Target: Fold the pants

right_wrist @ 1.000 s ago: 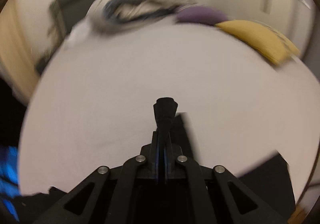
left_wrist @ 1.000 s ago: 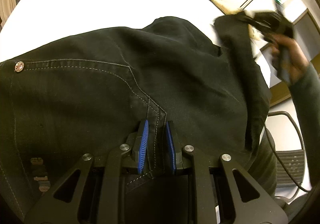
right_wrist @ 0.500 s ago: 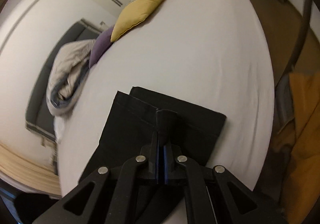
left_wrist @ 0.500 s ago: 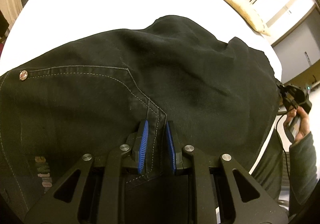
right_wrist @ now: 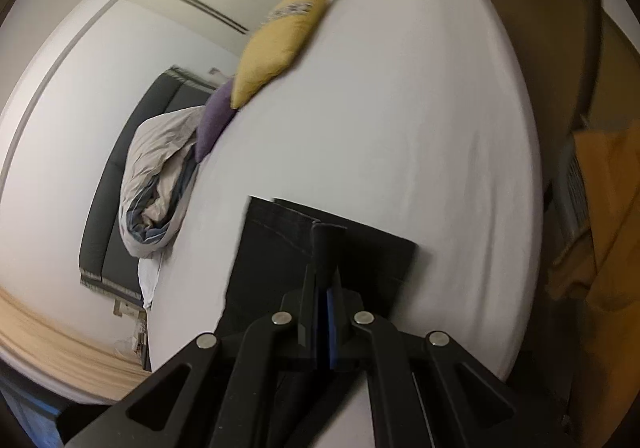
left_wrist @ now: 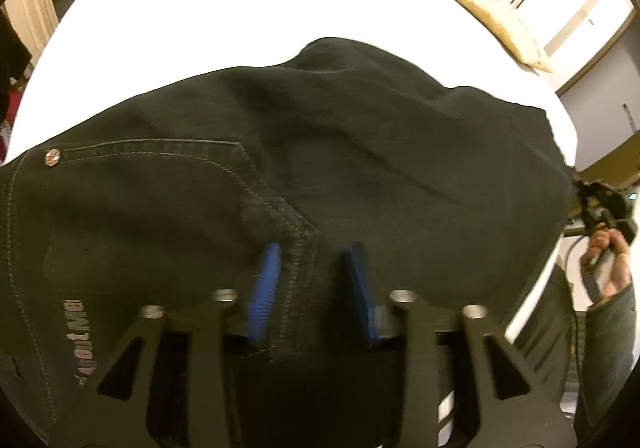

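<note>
Laying black pants (left_wrist: 360, 152) flat: left gripper (left_wrist: 312, 280), lower centre, is spreading open; right gripper (right_wrist: 326, 280) is pinching hems, needing steady tension.

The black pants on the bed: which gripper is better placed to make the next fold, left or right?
Right, probably. The right gripper is shut on the leg hems of the pants and could carry them over. The left gripper is open at the seat seam, holding nothing.
</note>
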